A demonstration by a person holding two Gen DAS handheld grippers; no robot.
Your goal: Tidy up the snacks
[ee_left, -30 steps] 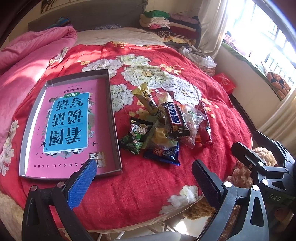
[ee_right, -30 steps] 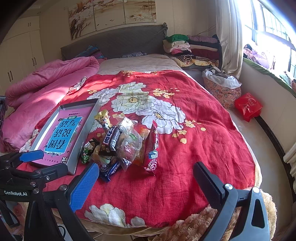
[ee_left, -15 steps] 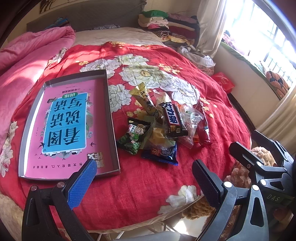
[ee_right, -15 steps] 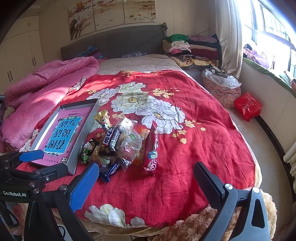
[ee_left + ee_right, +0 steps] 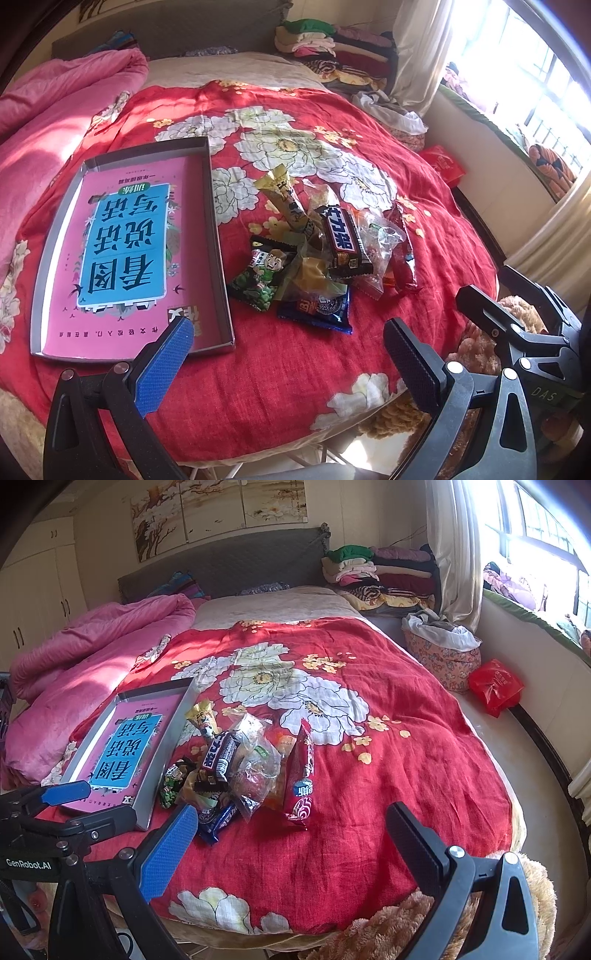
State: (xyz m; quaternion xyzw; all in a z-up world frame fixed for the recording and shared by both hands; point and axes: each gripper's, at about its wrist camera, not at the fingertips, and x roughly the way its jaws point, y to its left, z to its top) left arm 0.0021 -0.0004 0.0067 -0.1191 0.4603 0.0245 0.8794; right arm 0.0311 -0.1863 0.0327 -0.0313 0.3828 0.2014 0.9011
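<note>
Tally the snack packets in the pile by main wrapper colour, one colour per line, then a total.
Yellow: 2
Green-black: 1
Dark brown: 1
Blue: 1
Clear: 1
Red: 1
Orange, partly hidden: 1
Total: 8 visible

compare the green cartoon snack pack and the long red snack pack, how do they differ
The green cartoon pack is short and squarish; the long red pack is narrow and stretched out. The green one lies at the pile's left edge, nearest the tray; the red one lies at the right edge, farthest from it. The green one shows a cartoon figure; the red one shows white and blue print. Both lie flat on the red bedspread, outside the tray.
</note>
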